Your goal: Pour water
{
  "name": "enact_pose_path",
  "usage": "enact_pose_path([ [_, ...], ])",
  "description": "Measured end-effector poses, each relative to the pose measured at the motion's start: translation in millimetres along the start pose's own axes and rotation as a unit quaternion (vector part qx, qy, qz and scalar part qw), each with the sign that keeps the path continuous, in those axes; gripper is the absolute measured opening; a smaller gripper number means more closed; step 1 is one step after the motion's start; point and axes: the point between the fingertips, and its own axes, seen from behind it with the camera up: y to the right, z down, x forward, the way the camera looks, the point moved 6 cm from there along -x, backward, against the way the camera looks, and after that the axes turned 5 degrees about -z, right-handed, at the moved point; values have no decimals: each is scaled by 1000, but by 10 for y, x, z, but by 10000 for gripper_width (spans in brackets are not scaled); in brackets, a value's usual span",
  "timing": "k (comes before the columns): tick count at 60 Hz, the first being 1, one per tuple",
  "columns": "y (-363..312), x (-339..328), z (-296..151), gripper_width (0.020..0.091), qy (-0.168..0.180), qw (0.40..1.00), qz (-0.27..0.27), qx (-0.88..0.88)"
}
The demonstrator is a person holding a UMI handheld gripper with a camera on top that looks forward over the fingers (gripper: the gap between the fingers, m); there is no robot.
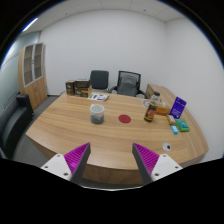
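Note:
My gripper (112,160) hangs over the near edge of a big wooden table (70,128), its two fingers spread wide apart and nothing between the purple pads (77,156). Far beyond the fingers, near the table's middle, stands a clear glass jar-like cup (97,113). A dark brown bottle (150,112) stands further right, with a round red coaster (125,118) between the two.
Two black office chairs (98,80) stand behind the table. Brown boxes (76,87) and papers lie at the far side; a purple box (178,107), a teal item (180,127) and a small white object (166,148) lie at right. A wooden cabinet (33,72) stands at left.

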Motion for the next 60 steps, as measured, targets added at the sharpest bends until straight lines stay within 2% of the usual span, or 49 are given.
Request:
enact_pose_path([
  [7,673,352,82,857,-8,1000,16,12],
  [17,1552,1066,33,859,1,1000,28,11],
  [33,2685,2436,-564,859,58,997,33,36],
  [48,3077,3462,-994,856,92,994,34,48],
  [53,3135,3661,-1058,808,100,993,35,54],
  [55,3138,3715,-1082,767,104,993,32,55],
  [57,3133,3754,-1100,695,108,992,27,56],
  [60,3164,3791,-1113,550,113,991,32,58],
])
